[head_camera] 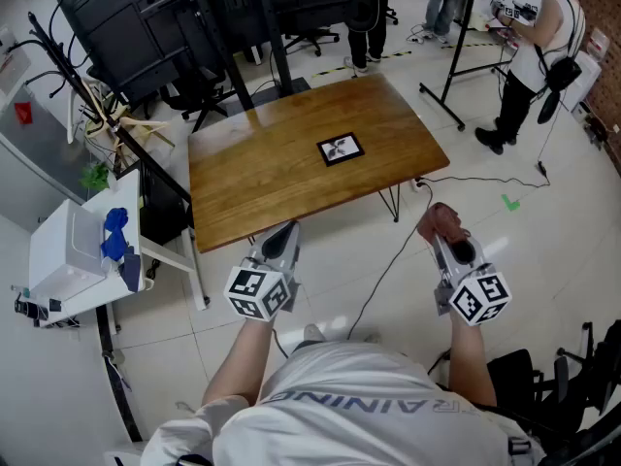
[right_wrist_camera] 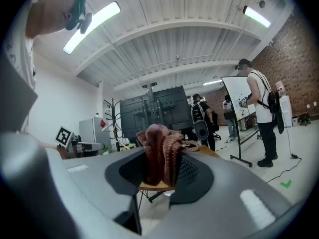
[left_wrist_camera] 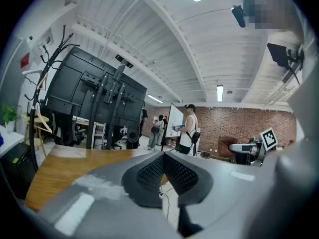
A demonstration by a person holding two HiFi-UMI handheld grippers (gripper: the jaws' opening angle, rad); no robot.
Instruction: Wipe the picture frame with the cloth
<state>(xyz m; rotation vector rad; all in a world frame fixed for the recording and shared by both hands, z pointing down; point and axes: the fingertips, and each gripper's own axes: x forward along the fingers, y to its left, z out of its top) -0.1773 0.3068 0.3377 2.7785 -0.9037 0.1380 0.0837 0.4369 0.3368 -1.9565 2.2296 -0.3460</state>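
Right gripper (right_wrist_camera: 162, 171) first: its 2 jaws are clamped on the cloth (right_wrist_camera: 160, 148), a reddish-brown knitted piece bunched up and spilling out above the tips. It looks soft, light and limp. It should mould to whatever it is pressed on, but it gives no stiffness of its own, so the pressure has to come from the gripper.

Left gripper (left_wrist_camera: 163, 158): the jaws are pressed together with nothing between them. That hand is free.

Both grippers hang over the floor (head_camera: 543, 250) on the near side of the wooden table (head_camera: 262, 163). The left one is just off the table's near edge and the right one is further right, clear of the top.

The picture frame (head_camera: 341, 149) lies flat on the table, right of centre, well apart from both tools. It is small, with a dark border round a light picture.

My read is that it is light and rigid, possibly glazed, and likely to slide on that smooth wood under a wipe. The free left gripper would best steady it at the border or an outer edge, not on the face, while the cloth sweeps across.
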